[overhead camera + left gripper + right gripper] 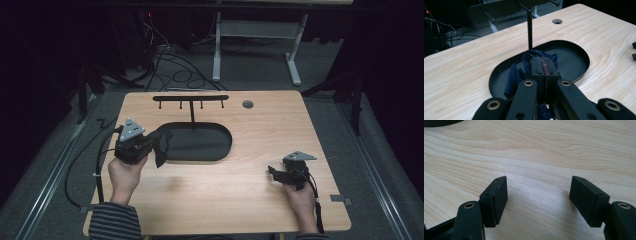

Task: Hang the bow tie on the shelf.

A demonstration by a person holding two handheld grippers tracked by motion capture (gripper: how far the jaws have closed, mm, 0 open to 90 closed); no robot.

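My left gripper (154, 142) is shut on a dark blue cloth (162, 147), which hangs from its jaws over the left end of the black oval tray (220, 145). In the left gripper view the jaws stand pressed together with folds of the blue cloth (512, 78) bunched around and under them, above the tray (579, 72). A thin black post (530, 30) rises from the tray's far side and carries a rack bar (190, 98) with small pegs. My right gripper (274, 173) rests low over bare wood at the right front, open, with nothing between its fingers (499, 195).
A round grommet hole (247, 104) sits near the table's far edge. Cables trail off the left edge of the table and lie on the floor behind it. A white-legged table frame (217, 45) stands farther back. Bare wood lies between the two hands.
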